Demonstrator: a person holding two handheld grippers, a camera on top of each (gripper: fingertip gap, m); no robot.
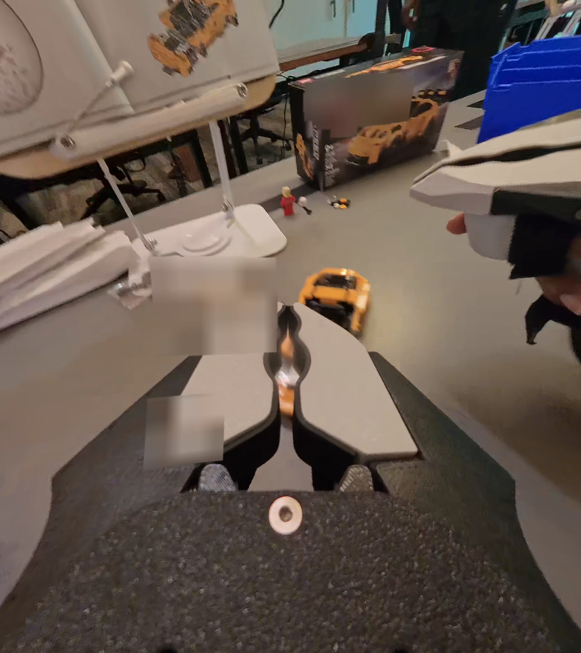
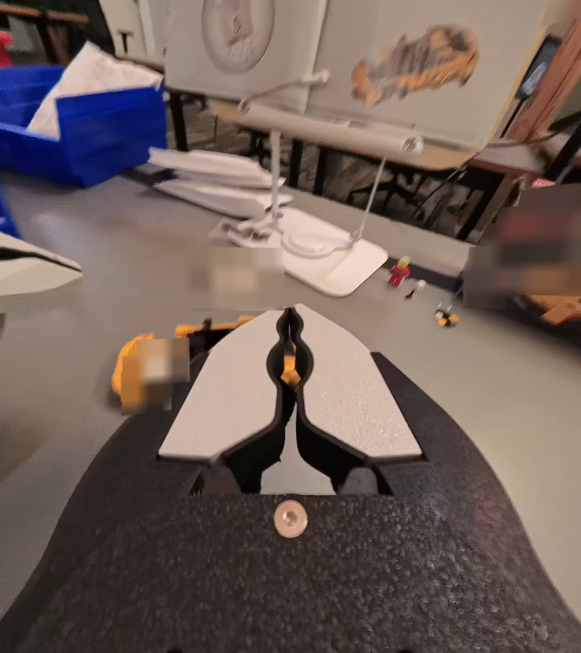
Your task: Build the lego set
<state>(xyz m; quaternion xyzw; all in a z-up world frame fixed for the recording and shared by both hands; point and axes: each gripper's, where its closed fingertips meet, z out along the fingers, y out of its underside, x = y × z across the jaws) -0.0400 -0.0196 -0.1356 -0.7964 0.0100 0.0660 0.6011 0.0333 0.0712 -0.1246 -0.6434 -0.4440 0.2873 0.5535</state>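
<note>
Lying at the far left of the grey tabletop (image 1: 423, 371) is a stack of white paper bags (image 1: 34, 258), with a white book stand (image 1: 243, 229) just beside it holding an open instruction booklet (image 1: 140, 53) above the surface. Near the stand's base stands a small red minifigure (image 1: 287, 202), and a few tiny loose pieces (image 1: 339, 203) lie a little to its right, in front of the dark set box (image 1: 370, 123).

In the middle, the left hand-held gripper (image 1: 286, 311) has its grey fingers (image 1: 338, 388) pressed nearly together on a small orange lego piece (image 1: 286, 395), which shows in the narrow gap between them. Just past its tips the orange lego car (image 1: 335, 296) sits on the tabletop.

To the right, a blue bin (image 1: 547, 81) stands at the tabletop's far side. The right hand-held gripper (image 2: 291, 311), gripped by a person's hand (image 1: 579, 296), hangs above the tabletop with its fingers (image 2: 232, 388) drawn together at the tips; in its own view the car (image 2: 130, 357) lies directly beneath and beyond them. Whether anything is pinched there cannot be told.
</note>
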